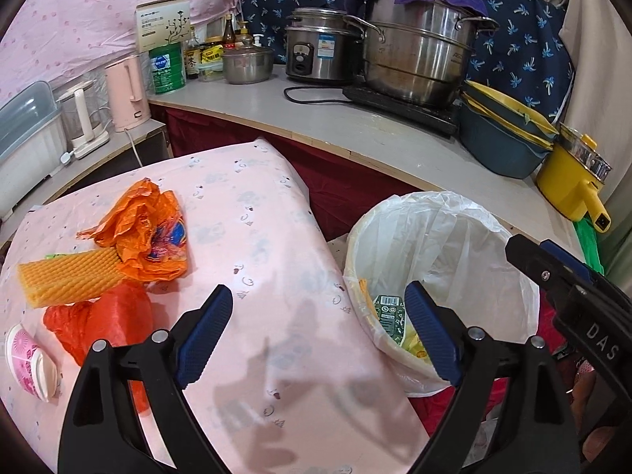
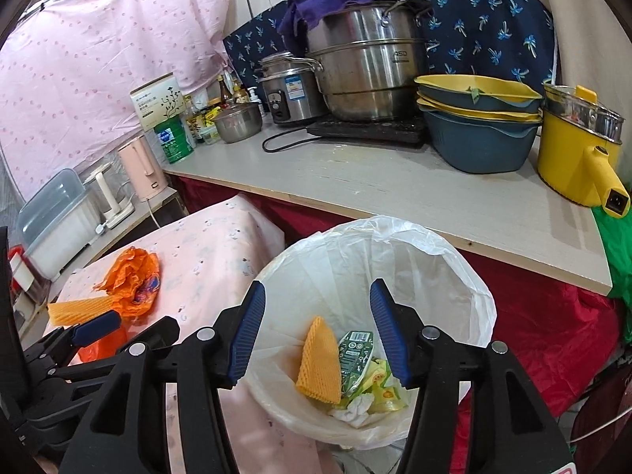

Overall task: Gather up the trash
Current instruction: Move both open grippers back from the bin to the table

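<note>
A bin (image 2: 470,276) with a white liner stands on the floor beside a low table under a pink cloth (image 1: 252,205). My right gripper (image 2: 318,285) hovers open over the bin, nothing between its pads. Below it in the bin lie a yellow foam net (image 2: 320,363), a green carton (image 2: 355,355) and crumpled wrappers. My left gripper (image 1: 316,290) is open and empty above the cloth. To its left on the table lie an orange plastic bag (image 1: 146,229), a second yellow foam net (image 1: 67,276), a red bag (image 1: 102,320) and a pink paper cup (image 1: 27,359).
Behind the bin runs a counter edge (image 2: 395,213) carrying a steel steamer pot (image 2: 367,71), a rice cooker (image 2: 288,91), stacked blue-and-yellow basins (image 2: 478,134) and a yellow pot (image 2: 572,158). A pink kettle (image 1: 126,91) stands on a lower shelf at left.
</note>
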A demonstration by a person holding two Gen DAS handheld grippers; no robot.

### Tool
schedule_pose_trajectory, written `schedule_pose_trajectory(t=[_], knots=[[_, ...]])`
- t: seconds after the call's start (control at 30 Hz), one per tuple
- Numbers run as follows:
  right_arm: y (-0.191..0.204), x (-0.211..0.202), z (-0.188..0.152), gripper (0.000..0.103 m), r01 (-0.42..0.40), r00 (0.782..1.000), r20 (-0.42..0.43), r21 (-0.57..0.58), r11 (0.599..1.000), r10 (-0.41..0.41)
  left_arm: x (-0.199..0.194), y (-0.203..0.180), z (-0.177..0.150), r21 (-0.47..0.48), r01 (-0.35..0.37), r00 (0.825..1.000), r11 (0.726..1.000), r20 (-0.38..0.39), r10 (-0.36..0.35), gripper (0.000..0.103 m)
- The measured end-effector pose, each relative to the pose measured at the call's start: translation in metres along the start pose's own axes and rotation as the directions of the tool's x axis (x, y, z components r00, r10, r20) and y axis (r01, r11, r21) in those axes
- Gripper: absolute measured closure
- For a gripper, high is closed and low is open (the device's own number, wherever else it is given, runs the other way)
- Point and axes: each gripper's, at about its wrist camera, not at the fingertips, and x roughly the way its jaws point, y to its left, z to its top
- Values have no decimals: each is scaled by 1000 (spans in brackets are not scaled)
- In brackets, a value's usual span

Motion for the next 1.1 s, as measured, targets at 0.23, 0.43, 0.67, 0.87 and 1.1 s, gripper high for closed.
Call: schedule_pose_trajectory(t=[0.23, 0.43, 0.67, 0.87, 1.1], knots=[[25, -15, -3, 47, -28, 1000, 12, -32, 999, 29, -24, 18, -3, -20, -22, 999, 1000, 30, 23, 18], [51, -25, -7, 46, -65, 998, 6, -69, 995, 66, -44, 40, -8, -46, -49, 998, 998, 48, 52, 18], [89, -34, -17, 46, -117, 993, -11, -124, 985, 116, -65, 75, -19, -101, -89, 994, 991, 48, 94, 18], [118, -37, -28, 46, -161, 987, -38, -155, 975, 157, -76, 107, -33, -157, -129, 990, 979, 29, 135, 18], [149, -40, -42, 46, -206, 978, -70, -175, 963, 197, -86, 148, -51, -208, -181, 983, 961, 0, 185, 18]])
